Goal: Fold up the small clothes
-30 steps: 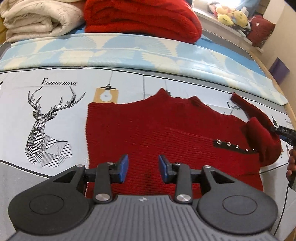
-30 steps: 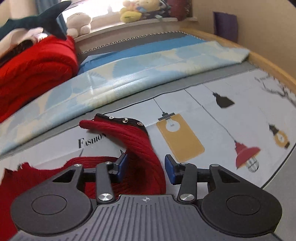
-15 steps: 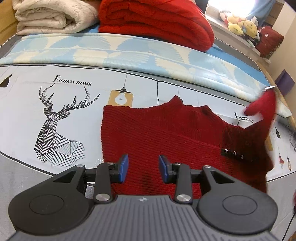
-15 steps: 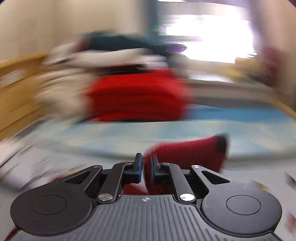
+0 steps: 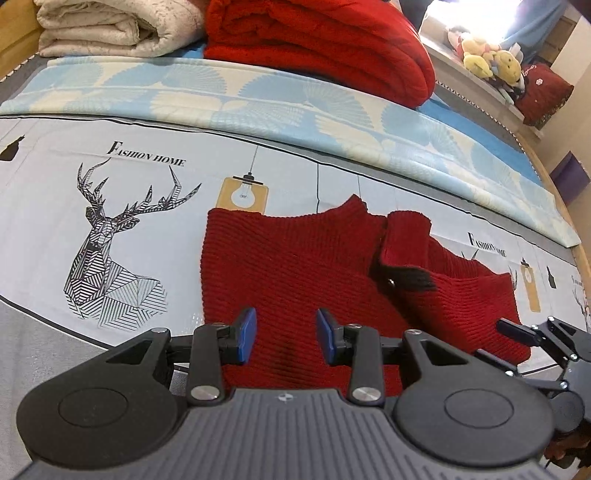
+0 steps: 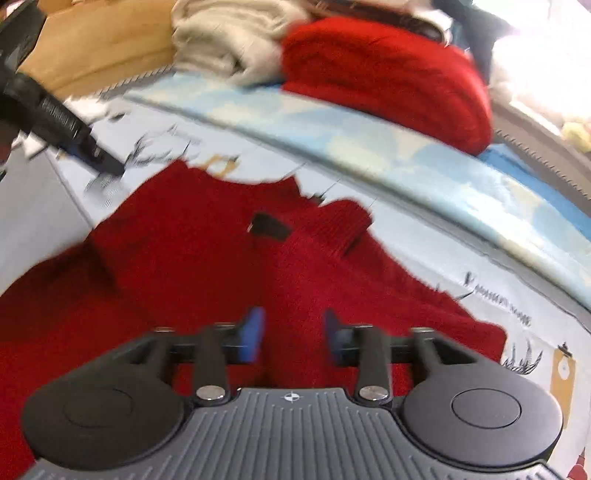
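Observation:
A small red knit sweater [image 5: 295, 266] lies flat on the printed bedsheet [image 5: 74, 173]. Its right sleeve [image 5: 404, 240] is folded inward over the body, with the dark cuff [image 5: 415, 279] on top. My left gripper [image 5: 284, 336] is open and empty, hovering over the sweater's lower hem. My right gripper [image 6: 291, 334] is open and empty above the sweater [image 6: 192, 251], with the folded sleeve [image 6: 332, 225] ahead of it. The right gripper also shows at the right edge of the left wrist view [image 5: 543, 343]. The left gripper shows at the upper left of the right wrist view [image 6: 62, 122].
A folded red blanket [image 5: 317, 44] and a cream quilt [image 5: 110, 26] are stacked at the head of the bed, behind a blue leaf-patterned cover [image 5: 258, 96]. Plush toys [image 5: 487, 62] sit on the sill at far right. The wooden bed edge [image 5: 576, 236] runs along the right.
My right gripper carried the sleeve up and leftward over the sweater body, then opened and let it go. The sleeve now lies folded inward. My left gripper stayed open, drifting slightly.

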Demonstrator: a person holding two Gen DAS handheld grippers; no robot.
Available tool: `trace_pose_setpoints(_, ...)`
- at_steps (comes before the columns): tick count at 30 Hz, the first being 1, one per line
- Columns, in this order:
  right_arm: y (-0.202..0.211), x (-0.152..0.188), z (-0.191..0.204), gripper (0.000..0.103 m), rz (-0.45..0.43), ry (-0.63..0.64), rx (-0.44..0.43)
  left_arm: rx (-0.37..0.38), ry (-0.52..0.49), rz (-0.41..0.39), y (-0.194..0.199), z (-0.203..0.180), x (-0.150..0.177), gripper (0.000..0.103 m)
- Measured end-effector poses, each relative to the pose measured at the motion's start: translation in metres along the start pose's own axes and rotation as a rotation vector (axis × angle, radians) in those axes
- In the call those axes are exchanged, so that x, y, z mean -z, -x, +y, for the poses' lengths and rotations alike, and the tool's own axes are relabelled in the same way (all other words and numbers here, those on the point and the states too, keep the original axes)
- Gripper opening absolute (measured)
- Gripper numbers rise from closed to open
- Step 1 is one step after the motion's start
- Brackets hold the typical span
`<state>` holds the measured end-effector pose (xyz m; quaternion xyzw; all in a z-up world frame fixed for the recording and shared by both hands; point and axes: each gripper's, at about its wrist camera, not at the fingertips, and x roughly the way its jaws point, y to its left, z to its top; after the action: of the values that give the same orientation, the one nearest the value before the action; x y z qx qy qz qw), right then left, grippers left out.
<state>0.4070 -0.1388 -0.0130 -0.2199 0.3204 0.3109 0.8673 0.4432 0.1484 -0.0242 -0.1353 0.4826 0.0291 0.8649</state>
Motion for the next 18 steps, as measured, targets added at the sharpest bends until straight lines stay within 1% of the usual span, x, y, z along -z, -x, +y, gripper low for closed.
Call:
trace_pose_setpoints(3, -0.012, 0.000, 0.016, 0.051, 0.003, 0.085, 0.009, -0.004, -0.013, 0.008, -0.003, -0.003, 0.001, 0.040)
trace_pose_setpoints(6, -0.029, -0.003, 0.031, 0.051, 0.023, 0.154, 0.058, -0.015, -0.013, 0.011, -0.005, -0.004, 0.002, 0.040)
trace_pose_setpoints(9, -0.038, -0.003, 0.047, 0.051, 0.021, 0.221, 0.112, -0.012, -0.010, 0.007, -0.005, -0.005, 0.000, 0.040)
trace_pose_setpoints(14, -0.056, -0.002, 0.057, 0.051, 0.039, 0.274, 0.211, 0.004, -0.007, 0.009, -0.004, -0.006, -0.001, 0.040)
trace_pose_setpoints(17, -0.064, -0.001, 0.059, 0.049, 0.053, 0.275, 0.252, 0.011, -0.007, 0.013, -0.005, -0.007, -0.002, 0.040)
trace_pose_setpoints(18, -0.066, -0.001, 0.059, 0.047, 0.055, 0.270, 0.254, 0.012, -0.007, 0.013, -0.005, -0.008, -0.002, 0.040)
